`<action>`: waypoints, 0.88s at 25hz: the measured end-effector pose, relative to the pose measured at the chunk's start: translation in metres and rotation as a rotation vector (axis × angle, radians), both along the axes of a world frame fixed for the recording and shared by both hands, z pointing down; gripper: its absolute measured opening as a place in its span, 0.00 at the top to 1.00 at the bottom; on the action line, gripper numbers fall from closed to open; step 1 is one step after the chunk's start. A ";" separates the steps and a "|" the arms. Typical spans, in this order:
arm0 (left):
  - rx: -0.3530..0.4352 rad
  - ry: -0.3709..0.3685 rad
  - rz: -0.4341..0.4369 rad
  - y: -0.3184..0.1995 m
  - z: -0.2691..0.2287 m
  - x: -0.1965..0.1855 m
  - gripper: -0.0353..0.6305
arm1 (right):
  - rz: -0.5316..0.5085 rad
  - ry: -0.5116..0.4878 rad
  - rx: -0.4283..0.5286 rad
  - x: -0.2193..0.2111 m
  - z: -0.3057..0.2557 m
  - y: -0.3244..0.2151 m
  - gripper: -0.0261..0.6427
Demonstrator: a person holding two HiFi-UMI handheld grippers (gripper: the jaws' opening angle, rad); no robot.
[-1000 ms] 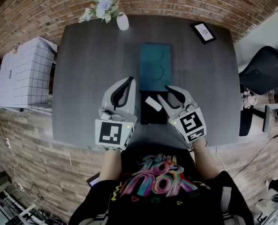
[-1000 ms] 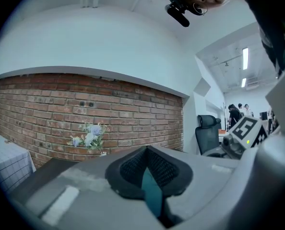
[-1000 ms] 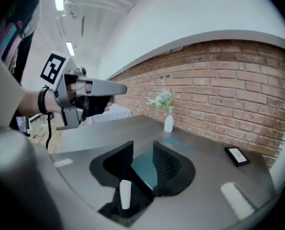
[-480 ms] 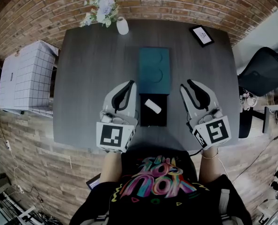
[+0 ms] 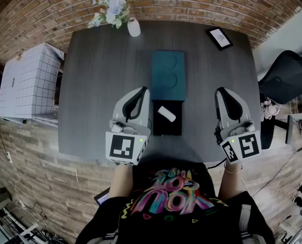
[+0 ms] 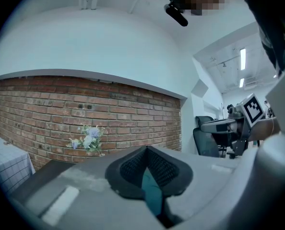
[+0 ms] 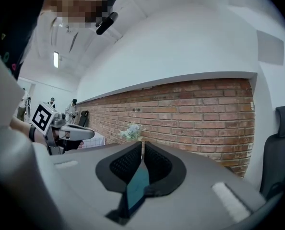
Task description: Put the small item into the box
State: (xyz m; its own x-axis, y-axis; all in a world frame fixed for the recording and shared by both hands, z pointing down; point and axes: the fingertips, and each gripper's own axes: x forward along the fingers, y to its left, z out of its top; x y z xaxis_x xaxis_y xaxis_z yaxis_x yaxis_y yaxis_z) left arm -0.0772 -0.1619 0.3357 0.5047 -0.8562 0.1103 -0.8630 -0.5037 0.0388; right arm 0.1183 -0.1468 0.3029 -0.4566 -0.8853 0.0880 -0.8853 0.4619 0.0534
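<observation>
A small white item point(image 5: 166, 114) lies inside the open black box point(image 5: 168, 128) near the table's front edge. A flat teal lid point(image 5: 168, 75) lies on the table just beyond the box. My left gripper point(image 5: 142, 89) rests to the left of the box with its jaws together and nothing in them; its own view point(image 6: 146, 148) shows the same. My right gripper point(image 5: 223, 90) is well to the right of the box, apart from it. Its jaws are closing, almost together, with nothing between them point(image 7: 142, 143).
A white vase point(image 5: 133, 26) with flowers stands at the table's far edge, and a framed card point(image 5: 220, 35) at the far right corner. A white gridded cabinet point(image 5: 26, 80) stands left of the dark table point(image 5: 100, 85). An office chair point(image 5: 288, 78) is at the right.
My right gripper has drawn back from the white item over the box, swung to the right and closed its jaws. The item stays in the box. The left gripper has barely moved.
</observation>
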 end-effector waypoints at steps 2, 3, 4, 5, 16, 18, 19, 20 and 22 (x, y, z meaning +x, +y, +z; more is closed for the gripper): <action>-0.002 -0.001 0.001 0.001 0.001 0.000 0.95 | 0.012 -0.005 0.006 0.004 0.000 0.002 0.94; -0.001 -0.002 0.002 0.002 0.001 0.000 0.95 | 0.019 -0.008 0.006 0.007 0.001 0.003 0.95; -0.001 -0.003 0.003 0.002 0.001 0.000 0.94 | 0.025 -0.011 0.003 0.009 0.001 0.004 0.96; 0.000 -0.004 0.005 0.002 0.001 0.001 0.95 | 0.030 -0.014 0.000 0.011 0.003 0.004 0.96; -0.006 0.000 0.006 -0.001 0.003 0.001 0.95 | 0.006 -0.024 -0.032 0.001 0.013 0.002 0.96; -0.006 0.001 0.006 -0.002 0.003 0.001 0.95 | -0.002 -0.023 -0.042 -0.004 0.016 0.002 0.96; -0.007 0.001 0.007 -0.002 0.003 0.002 0.95 | -0.006 -0.021 -0.046 -0.006 0.018 0.002 0.96; -0.008 0.001 0.007 -0.002 0.003 0.002 0.95 | -0.009 -0.021 -0.050 -0.008 0.019 0.003 0.96; -0.010 0.002 0.007 -0.002 0.005 0.002 0.95 | -0.013 -0.021 -0.055 -0.011 0.021 0.003 0.96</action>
